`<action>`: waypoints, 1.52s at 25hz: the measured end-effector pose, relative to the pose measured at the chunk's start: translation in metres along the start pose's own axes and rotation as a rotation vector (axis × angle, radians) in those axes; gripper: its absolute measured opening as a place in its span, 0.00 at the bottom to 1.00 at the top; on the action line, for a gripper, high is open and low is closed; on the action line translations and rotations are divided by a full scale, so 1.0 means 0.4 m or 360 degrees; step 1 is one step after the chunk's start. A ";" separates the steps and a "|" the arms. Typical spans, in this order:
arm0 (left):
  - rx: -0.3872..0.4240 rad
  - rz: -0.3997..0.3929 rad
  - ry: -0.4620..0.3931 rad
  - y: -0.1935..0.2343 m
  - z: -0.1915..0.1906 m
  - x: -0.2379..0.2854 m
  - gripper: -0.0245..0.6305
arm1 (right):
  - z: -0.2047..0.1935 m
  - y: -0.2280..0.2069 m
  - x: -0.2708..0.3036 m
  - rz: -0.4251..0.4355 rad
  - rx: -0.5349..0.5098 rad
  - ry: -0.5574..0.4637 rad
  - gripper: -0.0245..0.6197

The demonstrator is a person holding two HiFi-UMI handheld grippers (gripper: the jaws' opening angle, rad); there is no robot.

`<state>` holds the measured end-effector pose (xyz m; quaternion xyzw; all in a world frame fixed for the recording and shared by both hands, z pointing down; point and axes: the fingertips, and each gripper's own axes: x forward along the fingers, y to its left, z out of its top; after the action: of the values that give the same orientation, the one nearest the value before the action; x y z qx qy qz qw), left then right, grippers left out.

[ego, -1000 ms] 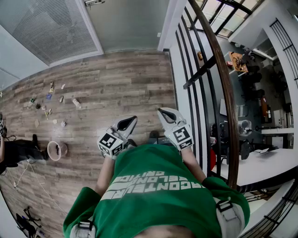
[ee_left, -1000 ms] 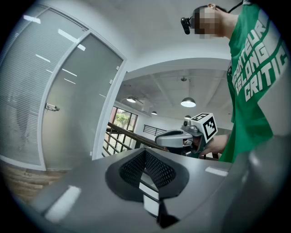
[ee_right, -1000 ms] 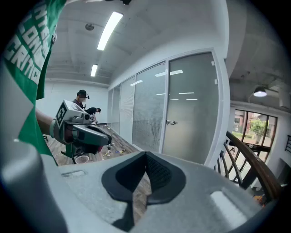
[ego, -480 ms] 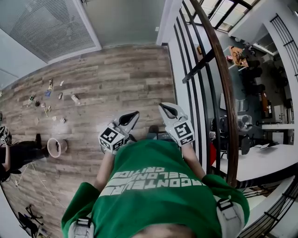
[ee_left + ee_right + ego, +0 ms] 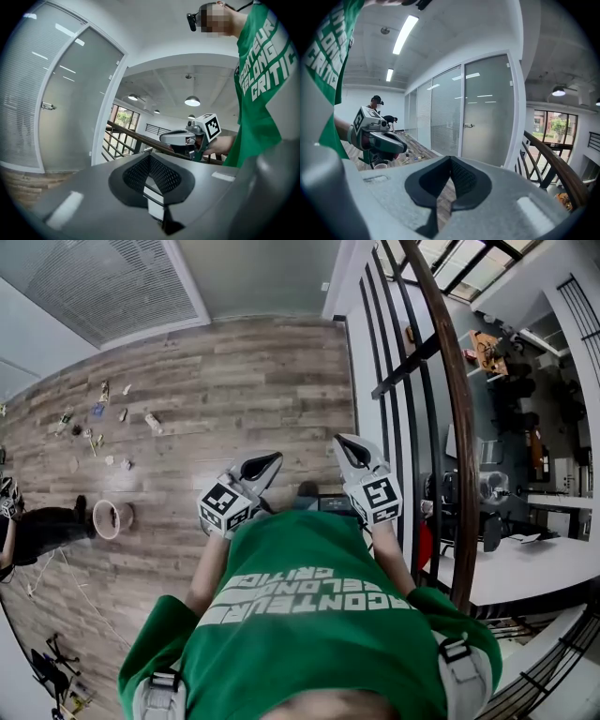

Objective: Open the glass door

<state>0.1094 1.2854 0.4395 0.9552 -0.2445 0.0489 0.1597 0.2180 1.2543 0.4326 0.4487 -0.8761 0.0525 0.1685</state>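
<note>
Though the right gripper [image 5: 352,453] has drifted out toward the railing [image 5: 457,437] and the left gripper [image 5: 260,467] barely shifts, both stay closed on nothing; the glass door [image 5: 267,277] stands well ahead, untouched, so the approach remains.

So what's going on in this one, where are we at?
A person in a green printed shirt stands on a wood-plank floor beside a black railing with a wooden handrail, holding a gripper in each hand. The left gripper and the right gripper are both shut and empty, held out in front of the chest. The frosted glass door with its metal handle is ahead, closed and not yet touched.
</note>
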 end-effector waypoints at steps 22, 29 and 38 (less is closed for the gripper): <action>-0.0002 0.0002 0.0059 -0.070 -0.002 0.240 0.06 | -0.083 -0.239 -0.062 0.0016 0.0083 -0.0007 0.03; -0.0026 0.0027 0.0062 -0.089 -0.016 0.265 0.06 | -0.091 -0.274 -0.062 0.0039 0.0081 -0.0007 0.03; -0.0026 -0.0013 0.0066 -0.082 -0.017 0.303 0.06 | -0.100 -0.287 -0.060 0.0027 0.0077 0.0000 0.03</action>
<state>0.2311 1.2600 0.4576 0.9536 -0.2376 0.0661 0.1726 0.3333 1.2144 0.4551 0.4453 -0.8783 0.0752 0.1572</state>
